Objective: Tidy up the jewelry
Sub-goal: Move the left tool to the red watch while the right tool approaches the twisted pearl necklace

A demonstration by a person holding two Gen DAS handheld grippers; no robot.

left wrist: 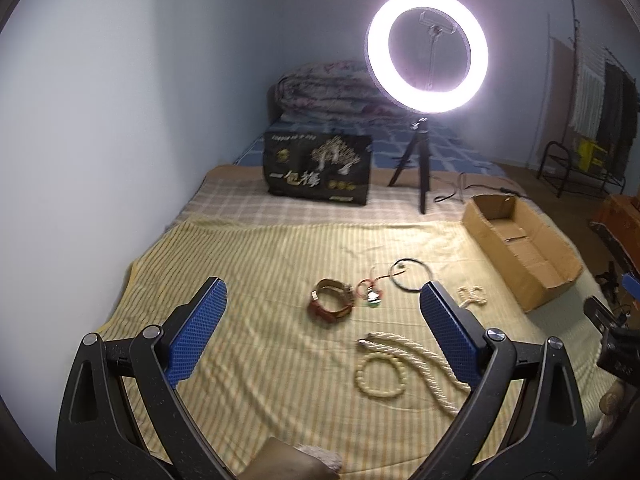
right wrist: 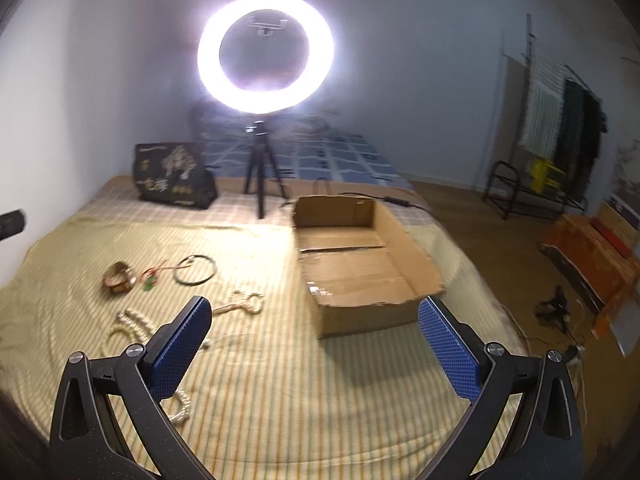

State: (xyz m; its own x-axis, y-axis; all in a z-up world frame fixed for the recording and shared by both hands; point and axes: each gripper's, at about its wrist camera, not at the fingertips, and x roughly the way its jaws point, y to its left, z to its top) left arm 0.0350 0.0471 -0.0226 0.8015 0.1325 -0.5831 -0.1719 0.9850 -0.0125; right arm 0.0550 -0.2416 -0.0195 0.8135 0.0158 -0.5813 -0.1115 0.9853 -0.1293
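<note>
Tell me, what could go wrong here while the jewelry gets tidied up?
The pearl necklace lies against the bead bracelet, so lifting one might drag the other. The red cord seems tangled with the black hoop. The open left hand-held gripper may also pinch the loose striped cloth.

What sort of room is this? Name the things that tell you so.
Most likely a bedroom. The jewelry lies on a bed with a striped yellow sheet, a folded quilt sits at its far end, and clothes hang on a rack by the wall.
</note>
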